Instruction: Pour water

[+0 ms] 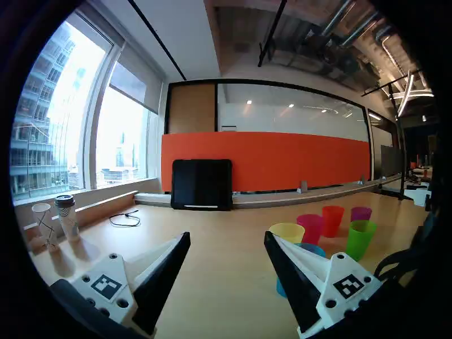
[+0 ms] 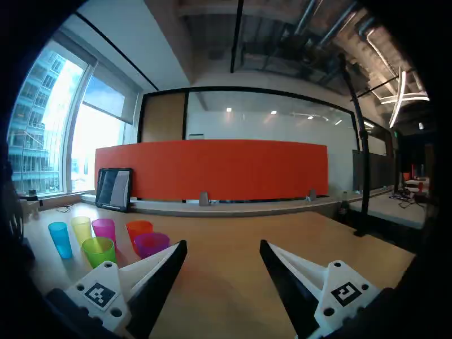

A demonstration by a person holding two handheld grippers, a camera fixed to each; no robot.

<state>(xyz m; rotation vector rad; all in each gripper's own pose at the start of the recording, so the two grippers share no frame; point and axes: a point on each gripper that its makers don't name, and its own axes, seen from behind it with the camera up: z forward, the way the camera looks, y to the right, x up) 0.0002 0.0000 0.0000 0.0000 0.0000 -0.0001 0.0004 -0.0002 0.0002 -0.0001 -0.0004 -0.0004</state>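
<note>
The left gripper [image 1: 226,234] and the right gripper [image 2: 223,243] are held open and empty, with six coloured plastic cups [image 1: 309,226] grouped on the light wooden worktop [image 1: 226,282], well short of its far edge, right of the former and left of the latter.

Cups read blue cup [image 2: 60,238], yellow cup [image 2: 81,229], pink cup [image 2: 104,229], red cup [image 2: 139,230], purple cup [image 2: 151,243], green cup [image 2: 99,250]; wall panel [image 2: 212,169] orange, tabletop [image 2: 226,243] tan, fingers [image 2: 164,277] black, markers [image 2: 100,295] black-and-white squares.
</note>
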